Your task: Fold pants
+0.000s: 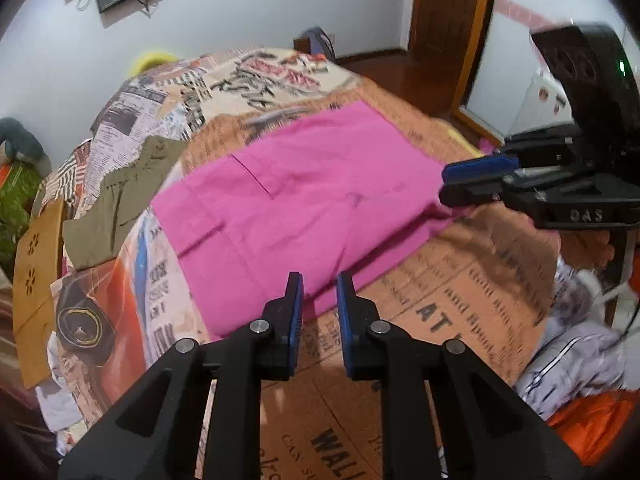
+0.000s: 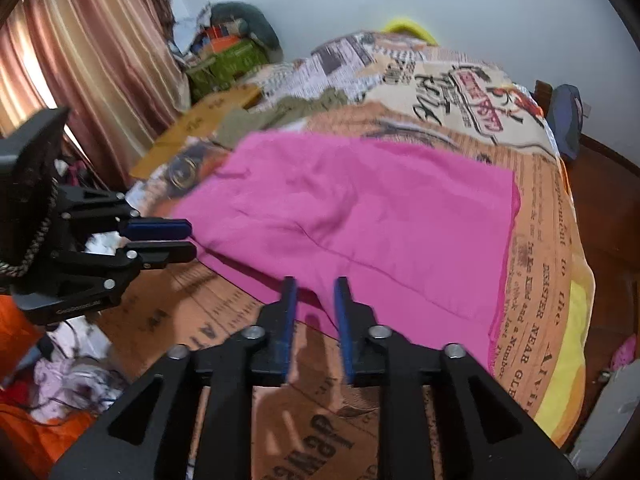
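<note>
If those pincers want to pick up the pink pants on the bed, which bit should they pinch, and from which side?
Probably the near edge of the pink pants, coming in low from the front of the bed. The cloth lies flat, so only its rim offers a lip to pinch. The right gripper and left gripper already sit at that edge, fingers parted; one fingertip would slide under, the other on top.

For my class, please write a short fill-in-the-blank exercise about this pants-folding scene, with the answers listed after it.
1. The pants spread on the bed are ____ in colour.
2. Neither the left tool nor the right tool grips cloth; the jaws of both stand ____.
3. The bed cover is printed like a ____.
4. Beside the pants lies a second garment, coloured ____.

Answers: pink; open; newspaper; olive green
</note>
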The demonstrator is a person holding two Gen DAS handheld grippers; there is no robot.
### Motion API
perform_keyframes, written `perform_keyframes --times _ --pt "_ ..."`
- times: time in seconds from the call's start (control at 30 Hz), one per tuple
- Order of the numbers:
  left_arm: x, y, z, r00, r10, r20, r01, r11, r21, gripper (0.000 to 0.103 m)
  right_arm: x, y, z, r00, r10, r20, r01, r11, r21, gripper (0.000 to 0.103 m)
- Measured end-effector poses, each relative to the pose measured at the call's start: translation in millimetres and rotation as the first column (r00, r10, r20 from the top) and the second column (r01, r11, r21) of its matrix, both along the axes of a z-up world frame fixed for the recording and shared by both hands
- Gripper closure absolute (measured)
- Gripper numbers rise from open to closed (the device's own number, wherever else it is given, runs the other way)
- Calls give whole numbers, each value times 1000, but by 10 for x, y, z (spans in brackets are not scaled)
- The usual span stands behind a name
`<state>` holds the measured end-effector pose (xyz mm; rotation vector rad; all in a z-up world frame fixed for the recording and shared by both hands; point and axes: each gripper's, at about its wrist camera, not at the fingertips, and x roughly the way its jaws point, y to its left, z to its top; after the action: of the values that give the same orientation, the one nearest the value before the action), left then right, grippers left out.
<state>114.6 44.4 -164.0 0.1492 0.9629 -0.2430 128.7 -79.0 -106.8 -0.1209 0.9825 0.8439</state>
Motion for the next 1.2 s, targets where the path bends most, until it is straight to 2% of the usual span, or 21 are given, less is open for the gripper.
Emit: perform_keyframes --times 0.03,0.1,0.2,0.33,0.43,0.5,0.57,0.73,0.97,1.1,1.2 --pt "12 34 61 1000 12 13 -12 1000 -17 85 -3 -6 50 1000 -10 8 9 1000 21 72" --pt "78 94 133 999 42 29 -41 998 -43 84 20 28 84 1000 -25 5 25 999 47 71" --pt "244 160 96 995 101 10 -100 993 -70 84 113 159 -19 999 -43 -32 45 997 56 71" --pt "415 258 -161 986 152 -70 -159 980 -119 84 206 266 -294 992 -59 -110 63 997 40 71" --pt "397 326 -383 978 169 -120 -183 976 -118 84 242 286 -558 985 -70 -156 70 998 -9 71" --pt "334 396 -424 979 170 -115 -186 971 -148 84 220 191 -573 987 -73 -145 74 997 5 71" --pt "265 470 -415 977 183 -111 -198 969 -147 83 220 79 -569 987 -91 -135 90 996 -11 71" --pt "157 652 -455 971 200 -130 -225 949 -219 75 257 -249 -643 976 -165 -139 161 986 -36 71" --pt "49 646 -427 968 223 -112 -243 946 -213 73 253 -681 -758 946 -284 -156 275 959 -75 74" --pt "-17 664 -465 966 236 -108 -256 937 -238 73 243 -761 -798 940 -308 -147 296 950 -99 73" --pt "-57 622 -489 969 234 -82 -247 943 -222 73 221 -778 -802 940 -308 -146 295 950 -105 72"
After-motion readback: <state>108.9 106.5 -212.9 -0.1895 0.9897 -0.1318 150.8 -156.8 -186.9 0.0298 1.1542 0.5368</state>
